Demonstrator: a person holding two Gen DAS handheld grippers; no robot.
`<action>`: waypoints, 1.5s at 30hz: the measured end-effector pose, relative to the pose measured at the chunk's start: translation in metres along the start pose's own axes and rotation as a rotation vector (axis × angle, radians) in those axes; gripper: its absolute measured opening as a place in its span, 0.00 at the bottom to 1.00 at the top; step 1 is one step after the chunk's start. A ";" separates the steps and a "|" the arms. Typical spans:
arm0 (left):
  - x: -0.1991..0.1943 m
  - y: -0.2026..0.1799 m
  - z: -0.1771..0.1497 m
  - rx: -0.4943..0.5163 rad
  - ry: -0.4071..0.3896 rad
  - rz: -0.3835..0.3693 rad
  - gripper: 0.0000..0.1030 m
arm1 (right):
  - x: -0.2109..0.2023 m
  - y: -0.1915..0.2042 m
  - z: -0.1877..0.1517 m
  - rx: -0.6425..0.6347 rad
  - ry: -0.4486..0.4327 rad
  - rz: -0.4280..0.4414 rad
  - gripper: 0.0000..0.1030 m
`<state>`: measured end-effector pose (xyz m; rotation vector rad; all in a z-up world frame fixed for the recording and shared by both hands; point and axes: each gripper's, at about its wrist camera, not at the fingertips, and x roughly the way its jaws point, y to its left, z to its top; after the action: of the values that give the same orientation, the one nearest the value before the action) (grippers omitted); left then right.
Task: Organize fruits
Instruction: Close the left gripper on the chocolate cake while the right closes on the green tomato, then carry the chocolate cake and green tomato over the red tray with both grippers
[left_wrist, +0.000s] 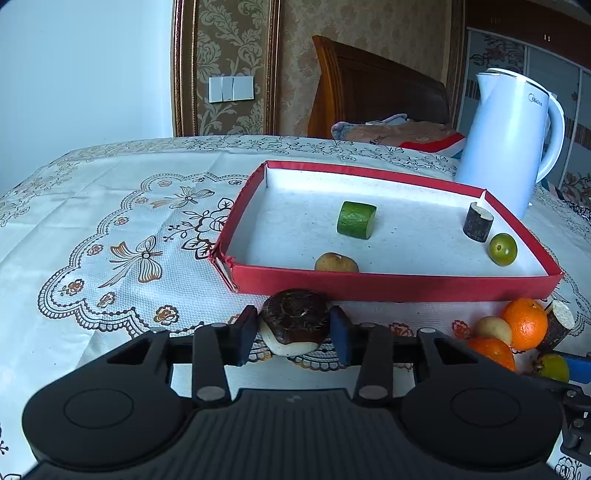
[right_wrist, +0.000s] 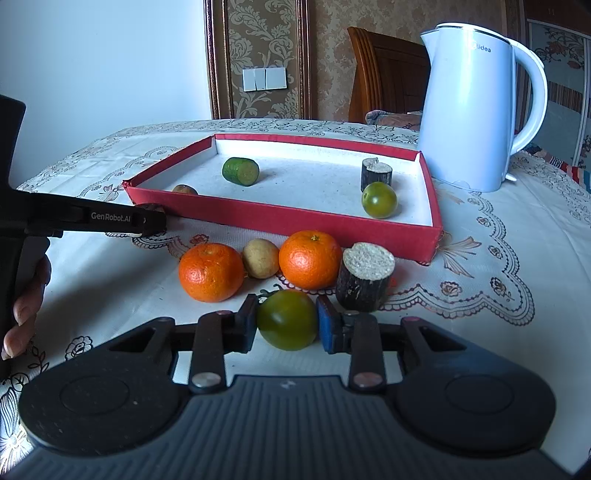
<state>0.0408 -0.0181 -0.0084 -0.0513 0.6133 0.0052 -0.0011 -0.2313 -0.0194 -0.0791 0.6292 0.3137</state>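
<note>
My left gripper (left_wrist: 293, 332) is shut on a dark brown water chestnut (left_wrist: 293, 319), just before the near wall of the red tray (left_wrist: 388, 286). My right gripper (right_wrist: 286, 323) is shut on a green tomato (right_wrist: 287, 319) on the tablecloth. The tray (right_wrist: 280, 219) holds a cucumber piece (right_wrist: 241, 171), a small brown fruit (right_wrist: 184, 189), a dark sugarcane piece (right_wrist: 376, 174) and a green tomato (right_wrist: 379, 199). In front of the tray lie two oranges (right_wrist: 211, 272) (right_wrist: 309, 259), a small tan fruit (right_wrist: 260, 258) and a sugarcane piece (right_wrist: 364, 276).
A white kettle (right_wrist: 469, 107) stands behind the tray's right corner. The left gripper's body (right_wrist: 92, 221) and the hand holding it reach in from the left of the right wrist view. A wooden chair (left_wrist: 369, 88) stands behind the table.
</note>
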 end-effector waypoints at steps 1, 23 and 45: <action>0.000 0.001 0.000 -0.001 0.000 0.000 0.40 | 0.000 0.000 0.000 0.000 0.000 0.000 0.30; -0.010 0.002 -0.002 -0.006 -0.031 0.013 0.40 | -0.003 -0.005 -0.001 0.036 -0.020 -0.005 0.30; -0.021 -0.015 0.004 0.061 -0.135 0.050 0.40 | -0.014 -0.014 0.012 0.052 -0.101 -0.057 0.30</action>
<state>0.0265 -0.0332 0.0073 0.0228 0.4790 0.0378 -0.0008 -0.2463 -0.0012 -0.0311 0.5341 0.2448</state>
